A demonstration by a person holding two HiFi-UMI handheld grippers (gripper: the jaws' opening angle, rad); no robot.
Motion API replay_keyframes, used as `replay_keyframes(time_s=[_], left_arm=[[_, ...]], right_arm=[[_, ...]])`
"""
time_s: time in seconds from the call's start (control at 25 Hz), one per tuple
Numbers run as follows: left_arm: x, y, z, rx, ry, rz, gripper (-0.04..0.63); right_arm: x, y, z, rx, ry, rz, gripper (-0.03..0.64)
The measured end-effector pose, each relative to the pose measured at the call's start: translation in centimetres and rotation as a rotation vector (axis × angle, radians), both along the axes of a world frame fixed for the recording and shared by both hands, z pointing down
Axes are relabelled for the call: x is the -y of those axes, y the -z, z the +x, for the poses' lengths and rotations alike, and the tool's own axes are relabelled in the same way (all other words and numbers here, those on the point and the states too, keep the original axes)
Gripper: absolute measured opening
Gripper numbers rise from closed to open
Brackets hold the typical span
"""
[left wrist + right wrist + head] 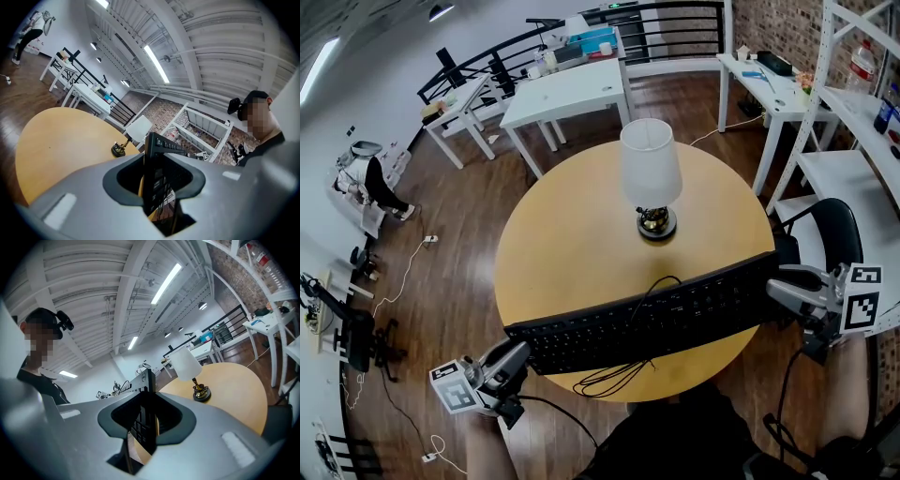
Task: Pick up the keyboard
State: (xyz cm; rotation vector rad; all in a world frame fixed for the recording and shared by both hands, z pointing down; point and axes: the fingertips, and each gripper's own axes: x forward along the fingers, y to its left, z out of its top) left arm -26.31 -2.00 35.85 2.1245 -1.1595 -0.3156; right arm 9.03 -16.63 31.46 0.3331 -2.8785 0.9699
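A long black keyboard (647, 319) hangs above the near edge of the round wooden table (572, 244), tilted with its keys toward me. My left gripper (517, 356) is shut on its left end, and my right gripper (773, 291) is shut on its right end. In the left gripper view the keyboard (157, 173) stands edge-on between the grey jaws, and the right gripper view shows the keyboard (145, 420) clamped the same way. Its black cable (614, 375) dangles in loops below it, over the table edge.
A table lamp (652, 178) with a white shade stands mid-table, just beyond the keyboard. White desks (567, 94) and a black railing stand at the back. A white shelving unit (853, 122) and a black chair (830, 234) are on the right.
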Motion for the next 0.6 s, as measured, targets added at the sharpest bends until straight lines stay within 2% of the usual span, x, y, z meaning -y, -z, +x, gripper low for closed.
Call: replay_keyframes(time_s=[0.6], left_arm=[[-0.52, 0.01, 0.12, -0.003, 0.011, 0.009, 0.130]], right_arm=[[0.03, 0.39, -0.24, 0.004, 0.019, 0.033, 0.094]])
